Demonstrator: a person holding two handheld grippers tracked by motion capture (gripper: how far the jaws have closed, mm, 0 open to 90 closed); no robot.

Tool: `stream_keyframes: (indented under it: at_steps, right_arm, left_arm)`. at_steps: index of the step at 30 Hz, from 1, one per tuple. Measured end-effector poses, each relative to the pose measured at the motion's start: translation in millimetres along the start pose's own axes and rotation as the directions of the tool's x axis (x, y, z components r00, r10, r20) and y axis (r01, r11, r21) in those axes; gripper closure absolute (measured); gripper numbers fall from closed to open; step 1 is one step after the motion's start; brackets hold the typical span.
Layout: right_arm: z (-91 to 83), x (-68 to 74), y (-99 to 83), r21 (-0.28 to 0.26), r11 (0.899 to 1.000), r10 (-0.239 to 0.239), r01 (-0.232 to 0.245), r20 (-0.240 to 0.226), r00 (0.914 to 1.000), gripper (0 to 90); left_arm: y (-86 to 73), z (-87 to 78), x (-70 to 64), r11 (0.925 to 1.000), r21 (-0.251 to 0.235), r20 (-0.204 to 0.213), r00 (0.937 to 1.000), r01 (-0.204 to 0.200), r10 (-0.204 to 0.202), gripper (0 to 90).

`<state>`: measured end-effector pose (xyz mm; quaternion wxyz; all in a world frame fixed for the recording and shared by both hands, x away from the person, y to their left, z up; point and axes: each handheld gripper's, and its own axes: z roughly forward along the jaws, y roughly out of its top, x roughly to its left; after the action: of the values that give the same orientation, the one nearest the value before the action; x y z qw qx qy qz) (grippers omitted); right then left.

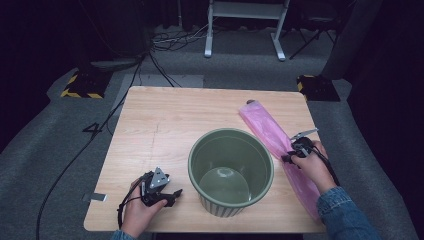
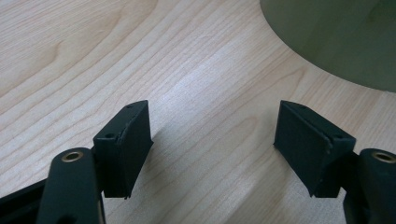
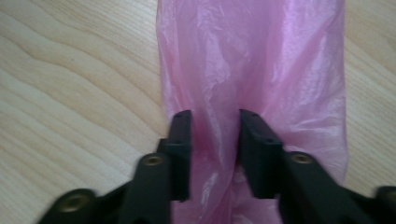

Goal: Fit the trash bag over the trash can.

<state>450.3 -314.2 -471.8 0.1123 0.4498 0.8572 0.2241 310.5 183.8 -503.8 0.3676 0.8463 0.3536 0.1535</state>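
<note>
A green ribbed bin [image 1: 194, 150] stands upright near the front middle of the wooden table [image 1: 165, 115], and its inside looks bare. A long pink plastic bag [image 1: 264, 126] lies flat to the right of it, reaching toward the far edge. My right gripper [image 1: 289, 156] sits on the bag's middle. In the right gripper view its jaws pinch a gathered fold of the pink bag [image 3: 252, 60], so the gripper [image 3: 215, 140] is shut on it. My left gripper [image 1: 175, 194] rests low on the table left of the bin. It stands open [image 2: 215, 144] with nothing between its jaws, and the bin's wall [image 2: 336, 37] is just ahead.
The bag's near end hangs off the table's front right corner [image 1: 310, 200]. Cables [image 1: 100, 130] run over the grey floor at the left. A white table frame [image 1: 245, 25] stands far behind. Bare wood lies left of and behind the bin.
</note>
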Motion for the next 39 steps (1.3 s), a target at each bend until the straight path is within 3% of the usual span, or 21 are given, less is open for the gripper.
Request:
stream_keyframes:
  at_steps: [4, 10, 11, 12, 13, 16, 17, 18, 19, 20, 22, 23, 25, 28, 29, 31, 32, 33, 34, 35, 39]
  right_arm:
    - [-2.9, 0.4, -5.2, -0.003, 1.0, 0.025, -0.025, -0.017, 0.9995, 87.9]
    - [-6.5, 0.6, -11.8, -0.035, 0.999, 0.036, -0.037, -0.024, 0.999, 90.0]
    - [-11.9, 1.9, -14.3, -0.091, 0.995, 0.044, -0.047, -0.035, 0.9984, 90.0]
    - [-11.9, 1.9, -14.3, -0.091, 0.995, 0.044, -0.047, -0.035, 0.9984, 90.0]
    - [-17.8, 3.7, -15.2, -0.149, 0.988, 0.029, -0.035, -0.043, 0.9987, 90.0]
    - [-25.3, 6.5, -15.7, -0.198, 0.98, 0.017, -0.026, -0.045, 0.9988, 90.0]
    - [-33.4, 10.3, -15.6, -0.252, 0.967, 0.002, -0.014, -0.051, 0.9987, 90.0]
    - [-33.4, 10.3, -15.6, -0.252, 0.967, 0.002, -0.014, -0.051, 0.9987, 90.0]
    - [-40.8, 14.0, -15.5, -0.303, 0.953, -0.013, -0.005, -0.057, 0.9983, 90.0]
    - [-40.8, 14.0, -15.5, -0.303, 0.953, -0.013, -0.005, -0.057, 0.9983, 90.0]
    - [-47.2, 17.0, -15.6, -0.344, 0.939, -0.025, 0.003, -0.058, 0.998, 90.0]
    - [-54.9, 21.0, -16.2, -0.396, 0.918, -0.043, 0.017, -0.057, 0.9974, 90.0]
    - [-57.4, 22.2, -16.5, -0.41, 0.912, -0.05, 0.023, -0.056, 0.9972, 90.0]
    - [-67.4, 26.6, -17.7, -0.473, 0.88, -0.074, 0.038, -0.058, 0.9956, 90.0]
    - [-73.1, 29.0, -17.8, -0.503, 0.863, -0.086, 0.043, -0.063, 0.9943, 90.0]
    - [-75.2, 30.0, -17.8, -0.514, 0.857, -0.091, 0.044, -0.068, 0.9935, 90.0]
    - [-80.9, 32.9, -17.4, -0.54, 0.841, -0.099, 0.041, -0.079, 0.9919, 90.0]
    - [-83.7, 34.2, -17.1, -0.552, 0.833, -0.105, 0.043, -0.081, 0.9912, 90.0]
    - [-83.7, 34.2, -17.1, -0.552, 0.833, -0.105, 0.043, -0.081, 0.9912, 90.0]
    - [-89.7, 36.5, -16.3, -0.578, 0.815, -0.117, 0.048, -0.083, 0.9896, 90.0]
    - [-96.2, 38.6, -14.9, -0.598, 0.8, -0.128, 0.048, -0.092, 0.9875, 90.0]
  left_arm:
    - [-0.2, 0.2, 0.1, 0.9999, 0.001, 0.001, 0.9999, 0.013, -0.013, 26.7]
    - [-0.3, 0.0, 1.3, 0.9999, 0.003, -0.001, 0.9999, 0.016, -0.016, 26.4]
    - [-0.5, -0.2, 1.7, 0.9998, 0.003, -0.006, 0.9997, 0.022, -0.022, 26.4]
    - [-0.5, -0.2, 1.7, 0.9998, 0.003, -0.006, 0.9997, 0.022, -0.022, 26.4]
    - [-0.6, -0.3, 1.8, 0.9997, 0.003, -0.007, 0.9997, 0.025, -0.025, 26.4]
    - [-0.6, -0.2, 1.6, 0.9997, 0.004, -0.008, 0.9996, 0.026, -0.026, 26.3]
    - [-0.6, -0.2, 1.7, 0.9997, 0.004, -0.009, 0.9997, 0.023, -0.023, 26.3]
    - [-0.6, -0.2, 1.7, 0.9997, 0.004, -0.009, 0.9997, 0.023, -0.023, 26.3]
    - [-0.6, -0.2, 1.6, 0.9998, 0.004, -0.01, 0.9997, 0.021, -0.021, 26.3]
    - [-0.6, -0.2, 1.6, 0.9998, 0.004, -0.01, 0.9997, 0.021, -0.021, 26.2]
    - [-0.5, -0.1, 1.6, 0.9998, 0.004, -0.01, 0.9997, 0.021, -0.021, 26.3]
    - [-0.6, -0.2, 1.5, 0.9998, 0.004, -0.01, 0.9997, 0.022, -0.022, 26.3]
    - [-0.5, -0.1, 1.6, 0.9998, 0.004, -0.01, 0.9997, 0.021, -0.021, 26.3]
    - [-0.5, -0.1, 1.6, 0.9998, 0.004, -0.01, 0.9997, 0.021, -0.021, 26.2]
    - [-0.5, -0.1, 1.6, 0.9998, 0.004, -0.01, 0.9997, 0.021, -0.02, 26.2]
    - [-0.6, -0.2, 1.4, 0.9997, 0.004, -0.011, 0.9997, 0.022, -0.022, 26.2]
    - [-0.6, -0.2, 1.3, 0.9997, 0.004, -0.012, 0.9997, 0.023, -0.023, 26.2]
    - [-0.5, -0.2, 1.5, 0.9998, 0.005, -0.013, 0.9997, 0.02, -0.02, 26.2]
    - [-0.5, -0.2, 1.5, 0.9998, 0.005, -0.013, 0.9997, 0.02, -0.02, 26.2]
    - [-0.6, -0.2, 1.2, 0.9997, 0.004, -0.012, 0.9996, 0.024, -0.024, 26.2]
    - [-0.6, -0.1, 1.2, 0.9997, 0.003, -0.012, 0.9996, 0.025, -0.024, 26.2]
